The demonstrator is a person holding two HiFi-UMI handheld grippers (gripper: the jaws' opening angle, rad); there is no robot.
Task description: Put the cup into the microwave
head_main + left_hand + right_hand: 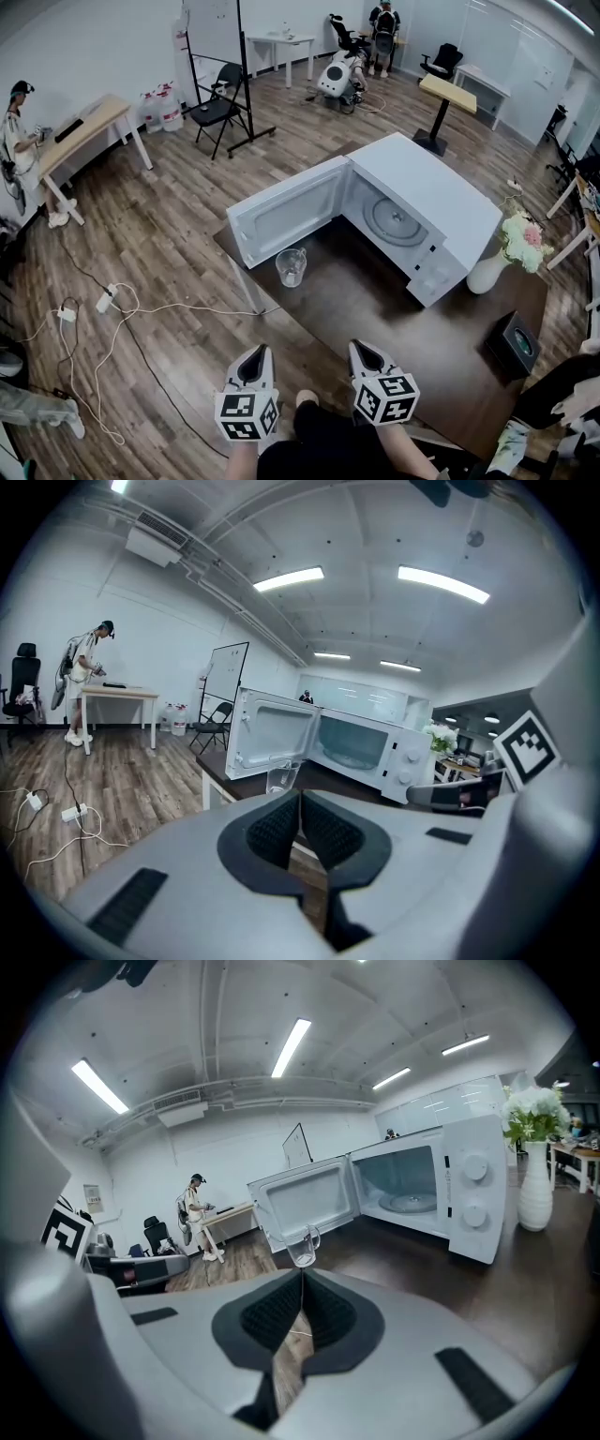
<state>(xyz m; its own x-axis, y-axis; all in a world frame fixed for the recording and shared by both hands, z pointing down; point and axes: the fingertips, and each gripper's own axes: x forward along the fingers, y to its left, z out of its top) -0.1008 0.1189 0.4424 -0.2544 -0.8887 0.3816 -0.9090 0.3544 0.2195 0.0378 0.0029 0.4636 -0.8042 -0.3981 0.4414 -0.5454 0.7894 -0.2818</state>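
Left tool (256,358) and right tool (363,352) side by side, jaws together, tilted slightly downward

One dark brown wooden table (375,309) carries one white box-shaped microwave (422,202) with its door open, one clear glass cup with a handle (291,267) near the front edge, one white ceramic vase of flowers (487,274) near the right corner and one black box (513,345) by the right edge

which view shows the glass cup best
The right gripper view: the cup stands side-on with its handle clear, before the open microwave door. The head view shows it small from above on the dark table. In the left gripper view the left gripper covers its base.
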